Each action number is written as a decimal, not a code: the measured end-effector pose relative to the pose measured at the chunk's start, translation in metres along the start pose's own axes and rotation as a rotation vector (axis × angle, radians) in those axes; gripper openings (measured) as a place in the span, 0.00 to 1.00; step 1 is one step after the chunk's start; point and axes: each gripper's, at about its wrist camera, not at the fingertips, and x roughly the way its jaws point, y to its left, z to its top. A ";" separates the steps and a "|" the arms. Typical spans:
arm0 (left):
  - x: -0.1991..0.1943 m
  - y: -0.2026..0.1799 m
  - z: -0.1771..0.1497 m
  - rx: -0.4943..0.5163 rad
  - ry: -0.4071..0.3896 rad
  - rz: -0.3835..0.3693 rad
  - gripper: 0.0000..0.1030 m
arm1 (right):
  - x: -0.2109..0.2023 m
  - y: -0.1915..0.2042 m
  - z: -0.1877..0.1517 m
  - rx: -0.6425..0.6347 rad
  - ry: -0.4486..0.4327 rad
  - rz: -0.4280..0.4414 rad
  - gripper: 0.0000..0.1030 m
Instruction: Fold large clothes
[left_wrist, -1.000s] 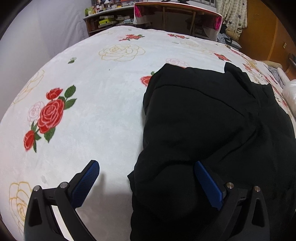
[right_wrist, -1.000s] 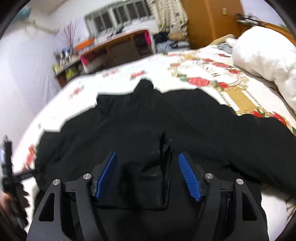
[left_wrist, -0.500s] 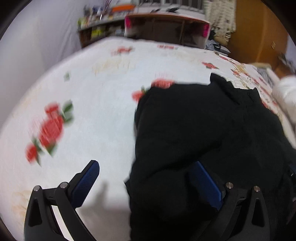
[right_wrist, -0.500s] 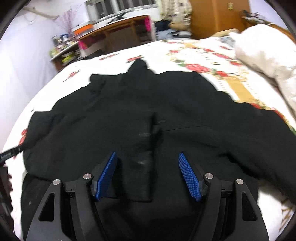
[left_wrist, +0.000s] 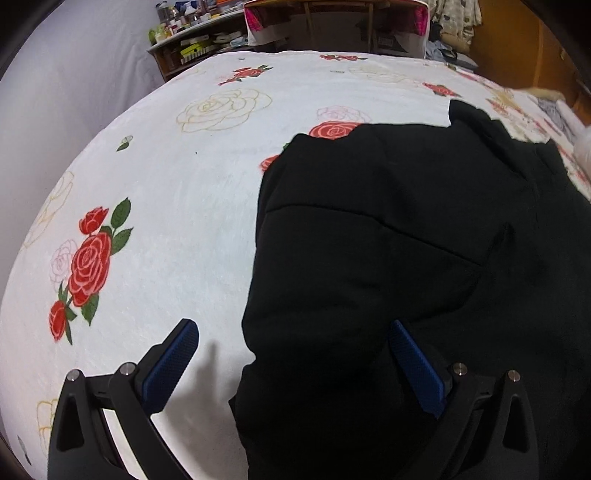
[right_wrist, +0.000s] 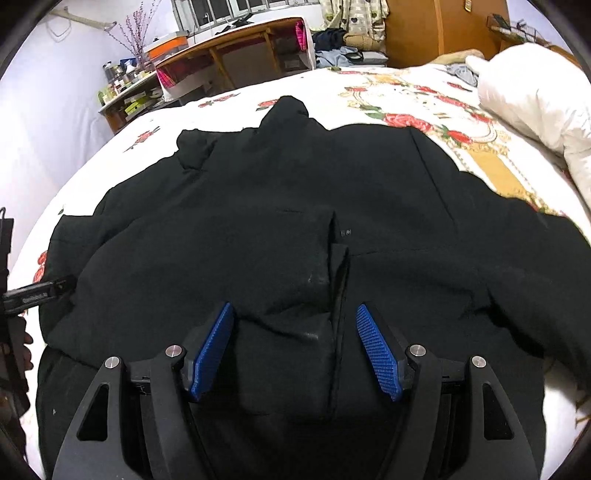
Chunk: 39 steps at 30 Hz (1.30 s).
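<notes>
A large black garment lies spread on a white bed cover with red roses. It also fills the right half of the left wrist view. My left gripper is open over the garment's left edge, one blue pad above the bed cover, the other above the cloth. My right gripper is open over the garment's near middle, where a folded flap and a seam lie between the pads. The left gripper shows at the left edge of the right wrist view.
A white pillow or duvet lies at the bed's far right. A wooden desk and a cluttered shelf stand beyond the bed's far edge. A wooden wardrobe stands at the back right.
Both cameras have shifted slightly over the garment. The garment's left side now lies flatter and more spread. Both grippers have stayed open.
</notes>
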 end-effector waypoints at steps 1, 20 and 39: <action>-0.001 -0.004 -0.001 0.024 -0.009 0.020 1.00 | 0.000 0.000 0.000 0.007 0.007 0.000 0.67; -0.162 -0.164 -0.035 0.293 -0.223 -0.397 1.00 | -0.161 -0.119 -0.043 0.219 -0.143 -0.215 0.67; -0.221 -0.339 -0.081 0.509 -0.214 -0.667 1.00 | -0.253 -0.283 -0.123 0.571 -0.156 -0.527 0.76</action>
